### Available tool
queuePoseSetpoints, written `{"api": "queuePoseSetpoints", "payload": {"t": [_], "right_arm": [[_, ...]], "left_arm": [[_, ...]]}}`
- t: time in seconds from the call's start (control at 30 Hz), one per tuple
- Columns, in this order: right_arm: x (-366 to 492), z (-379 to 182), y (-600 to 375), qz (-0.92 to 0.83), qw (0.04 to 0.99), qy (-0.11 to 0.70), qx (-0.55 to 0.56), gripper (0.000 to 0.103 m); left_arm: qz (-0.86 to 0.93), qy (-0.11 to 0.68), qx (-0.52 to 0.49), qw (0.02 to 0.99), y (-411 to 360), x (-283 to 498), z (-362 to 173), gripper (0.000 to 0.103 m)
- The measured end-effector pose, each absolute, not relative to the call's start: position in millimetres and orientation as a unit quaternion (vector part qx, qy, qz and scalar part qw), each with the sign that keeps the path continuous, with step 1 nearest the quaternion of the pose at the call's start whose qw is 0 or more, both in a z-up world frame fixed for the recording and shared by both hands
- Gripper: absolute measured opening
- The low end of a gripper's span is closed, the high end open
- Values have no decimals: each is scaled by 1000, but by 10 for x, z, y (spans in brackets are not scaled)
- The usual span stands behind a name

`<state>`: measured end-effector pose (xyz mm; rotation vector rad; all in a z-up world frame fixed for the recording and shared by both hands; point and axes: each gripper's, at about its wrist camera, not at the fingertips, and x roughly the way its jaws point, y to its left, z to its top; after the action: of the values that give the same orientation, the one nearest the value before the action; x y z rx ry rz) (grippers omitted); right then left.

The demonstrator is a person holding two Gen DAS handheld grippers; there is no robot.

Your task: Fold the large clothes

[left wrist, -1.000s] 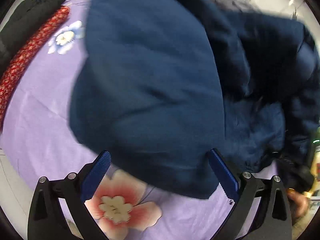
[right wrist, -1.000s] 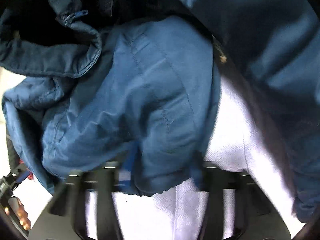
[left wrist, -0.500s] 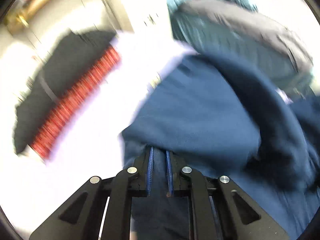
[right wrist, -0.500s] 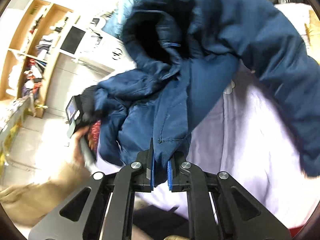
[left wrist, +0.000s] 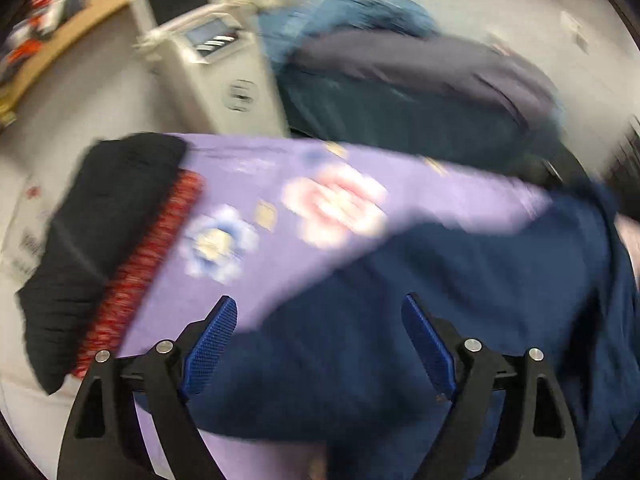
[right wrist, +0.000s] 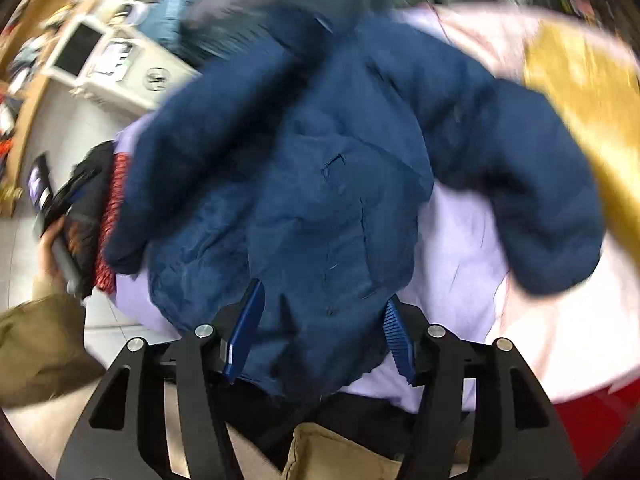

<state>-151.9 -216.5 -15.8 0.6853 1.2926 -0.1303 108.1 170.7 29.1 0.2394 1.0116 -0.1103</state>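
Left view: my left claw (left wrist: 320,344), jaws just sprung apart, hovers over the jacket (left wrist: 400,340) at lower right on the sheet (left wrist: 248,168). Right view: my right claw (right wrist: 320,328), jaws just opened, flanks the jacket hem (right wrist: 316,344) at bottom centre, gripping nothing.

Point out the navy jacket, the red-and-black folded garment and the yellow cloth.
navy jacket (right wrist: 304,184): right wrist view, on its body panel.
red-and-black folded garment (left wrist: 156,256): left wrist view, on the red band.
yellow cloth (right wrist: 580,80): right wrist view, on its middle.
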Motion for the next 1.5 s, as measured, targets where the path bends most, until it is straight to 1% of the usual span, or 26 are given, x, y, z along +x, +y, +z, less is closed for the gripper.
{"api": "queuePoseSetpoints", "payload": {"t": [0.07,0.17,0.23,0.3,0.33,0.37,0.43,0.5,0.53,0.57,0.7,0.77,0.8,0.83,0.87,0.9,0.93,0.97,1.07,1.1,1.13,1.23,1.33,1.43,1.5], "right_arm": [[-1552,-383,-2215,-88,716,607,334,62],[-1667,-503,-2184,-117,705,599,363,62],[-1650,-460,-2163,-129,705,591,370,65],[-1697,-401,-2201,-139,714,580,367,65],[-1679,-414,-2216,-142,719,575,363,65],[-1681,-392,-2203,-145,723,572,360,65],[-1659,-390,-2193,-149,728,567,356,65],[-1718,-361,-2218,-154,732,560,356,65],[-1749,-356,-2236,-158,734,556,357,65],[-1773,-358,-2238,-163,735,553,357,65],[-2020,-370,-2296,-190,725,543,378,65],[-2070,-397,-2318,-200,721,540,385,65],[-2098,-409,-2352,-205,719,538,390,65],[-2122,-425,-2366,-209,717,536,394,65],[-2141,-447,-2377,-212,715,535,398,65],[-2154,-468,-2379,-215,712,534,402,65],[-2159,-491,-2375,-216,710,533,406,65],[-2155,-515,-2372,-217,709,533,408,65],[-2125,-567,-2333,-211,707,538,408,65],[-2096,-597,-2315,-209,706,542,406,65],[-2067,-623,-2301,-208,705,546,402,65],[-1924,-684,-2285,-197,708,555,390,65],[-1752,-739,-2261,-185,713,565,371,65],[-1573,-809,-2234,-170,715,578,354,65],[-1477,-859,-2207,-159,716,586,345,65]], "left_arm": [[-89,482,148,859,1498,800,128,88],[-124,461,198,856,1233,497,5,97],[-131,443,250,851,1058,395,-66,97],[-135,431,295,842,885,386,-258,97],[-138,426,313,837,819,399,-334,94],[-130,417,343,832,718,438,-434,87],[-111,416,381,818,614,603,-563,42],[-93,431,365,820,620,909,-539,19],[-79,439,340,828,665,1138,-446,14],[-65,440,326,834,720,1301,-378,13],[9,448,274,851,986,2210,-17,13],[49,476,262,838,1143,2630,-11,21],[73,499,262,823,1204,2802,-66,39],[92,509,259,816,1254,2919,-98,61],[94,507,255,818,1314,2965,-104,67],[93,501,252,822,1345,2965,-99,79],[97,496,256,824,1385,2940,-102,87],[98,494,255,825,1395,2896,-91,91],[62,491,205,844,1565,2675,-14,92],[47,488,179,853,1655,2541,33,93],[29,486,153,860,1743,2395,75,96],[-18,496,97,863,1998,2103,79,97],[-57,528,63,845,2260,1619,-129,97],[-56,550,76,830,2412,1234,-371,97],[-65,577,66,811,2508,947,-591,97]]}}
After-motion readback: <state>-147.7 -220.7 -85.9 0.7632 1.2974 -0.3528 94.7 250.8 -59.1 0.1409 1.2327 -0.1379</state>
